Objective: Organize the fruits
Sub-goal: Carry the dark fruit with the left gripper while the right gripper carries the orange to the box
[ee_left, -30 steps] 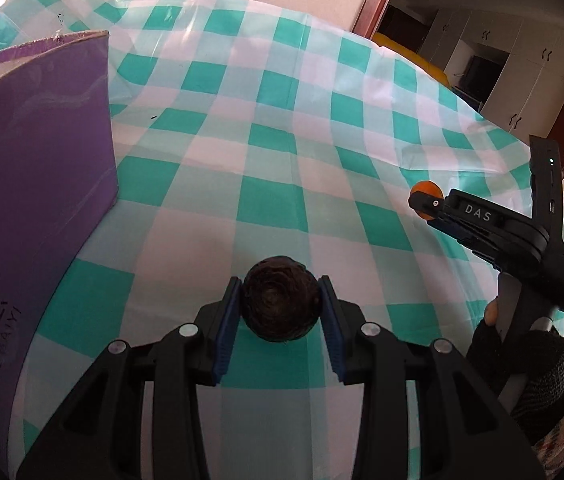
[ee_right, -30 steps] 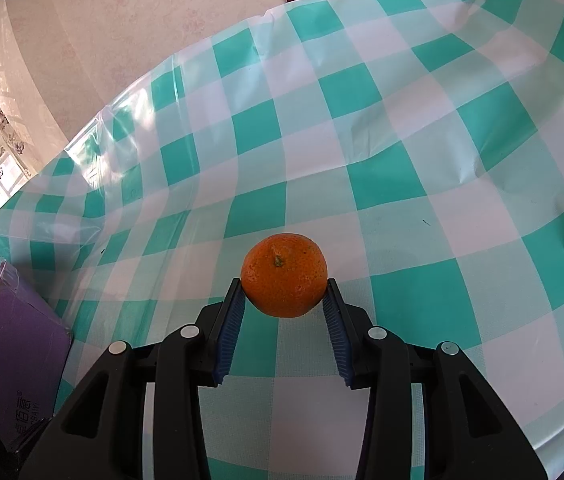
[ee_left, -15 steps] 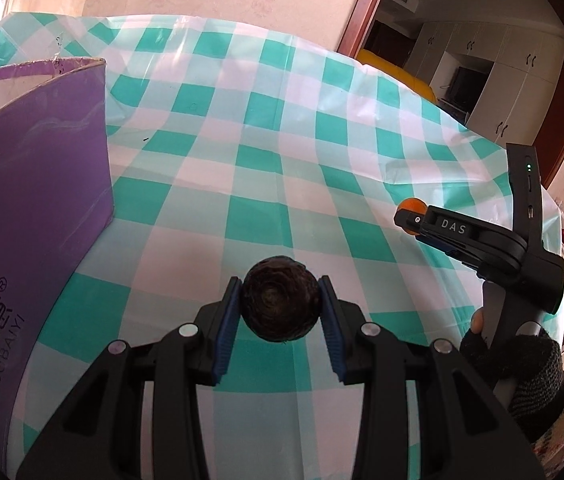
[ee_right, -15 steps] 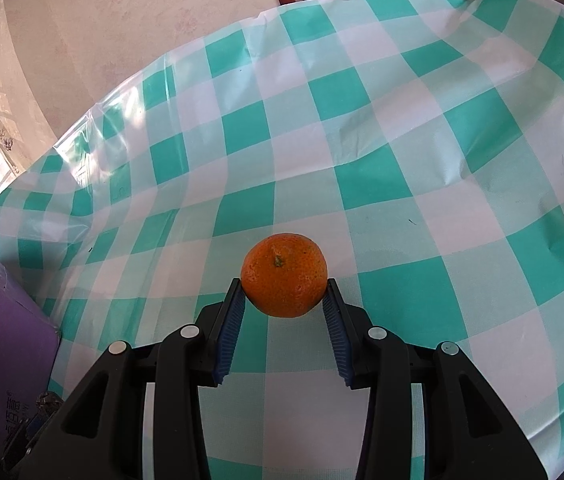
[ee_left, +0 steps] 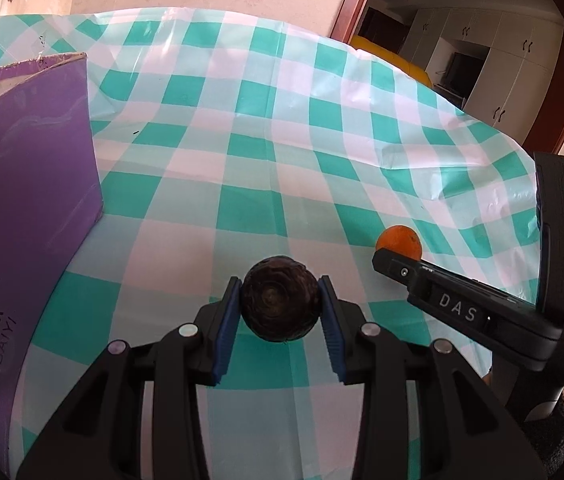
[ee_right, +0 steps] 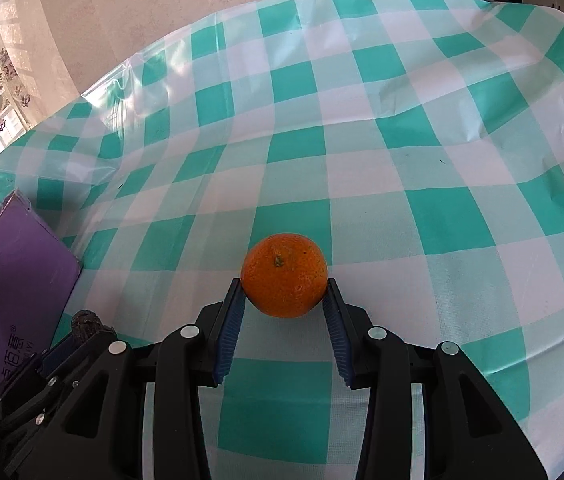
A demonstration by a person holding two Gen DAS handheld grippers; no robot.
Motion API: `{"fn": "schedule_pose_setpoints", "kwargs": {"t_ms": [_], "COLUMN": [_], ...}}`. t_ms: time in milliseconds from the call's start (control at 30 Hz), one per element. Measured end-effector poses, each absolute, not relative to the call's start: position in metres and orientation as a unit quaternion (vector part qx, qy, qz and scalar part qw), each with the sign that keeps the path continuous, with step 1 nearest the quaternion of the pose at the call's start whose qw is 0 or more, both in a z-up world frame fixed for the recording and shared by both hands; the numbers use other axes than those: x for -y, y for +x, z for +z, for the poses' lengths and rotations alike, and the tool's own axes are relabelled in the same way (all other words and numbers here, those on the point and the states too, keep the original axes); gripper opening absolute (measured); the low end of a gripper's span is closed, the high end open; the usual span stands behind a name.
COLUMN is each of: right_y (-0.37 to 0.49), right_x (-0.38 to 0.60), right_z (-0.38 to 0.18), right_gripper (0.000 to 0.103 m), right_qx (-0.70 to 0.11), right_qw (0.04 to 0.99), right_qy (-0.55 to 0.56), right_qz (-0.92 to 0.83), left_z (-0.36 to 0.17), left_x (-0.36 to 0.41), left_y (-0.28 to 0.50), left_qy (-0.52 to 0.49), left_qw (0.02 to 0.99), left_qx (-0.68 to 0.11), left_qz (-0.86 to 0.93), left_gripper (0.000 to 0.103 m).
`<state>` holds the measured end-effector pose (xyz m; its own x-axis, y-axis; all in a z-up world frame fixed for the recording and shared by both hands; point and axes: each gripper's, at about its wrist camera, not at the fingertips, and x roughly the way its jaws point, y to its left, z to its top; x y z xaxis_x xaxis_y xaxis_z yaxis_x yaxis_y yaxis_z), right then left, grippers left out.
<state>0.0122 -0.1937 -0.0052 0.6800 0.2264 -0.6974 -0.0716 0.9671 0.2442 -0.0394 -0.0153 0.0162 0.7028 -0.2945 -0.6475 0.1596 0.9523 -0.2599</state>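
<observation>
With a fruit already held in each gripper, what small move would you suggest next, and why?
Probably swing the left gripper leftward toward the purple box. It is shut on the dark fruit, and the box stands close on its left; the right gripper, shut on the orange, sits farther away.

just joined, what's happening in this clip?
A person holds a two-finger tool in each hand over a table covered by a teal-and-white checked cloth. The left tool is clamped on a dark brown, rough round fruit; the right tool is clamped on a round orange citrus fruit. A purple cardboard box stands at the left, close to the left tool. Neither fruit is in the box yet.
</observation>
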Motion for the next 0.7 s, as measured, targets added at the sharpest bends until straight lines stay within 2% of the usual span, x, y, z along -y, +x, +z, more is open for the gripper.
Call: {"fn": "schedule_pose_setpoints", "kwargs": {"t_ms": [533,700], "right_y": [-0.027,-0.041], "right_x": [0.183,0.178], "right_z": [-0.002,0.019], "right_gripper": [0.04,0.04], "right_qx": [-0.388,-0.353], "right_qw": [0.91,0.92], "right_qy": [0.106,0.119], "right_qz": [0.099,0.12], "left_z": [0.027,0.069], "left_x": [0.008,-0.004], "left_y": [-0.066,-0.105], "left_qy": [-0.061,-0.033], "left_qw": [0.927,0.955], "left_qx": [-0.357,-0.285], "left_qz": [-0.097,-0.078], "left_gripper": [0.039,0.039]}}
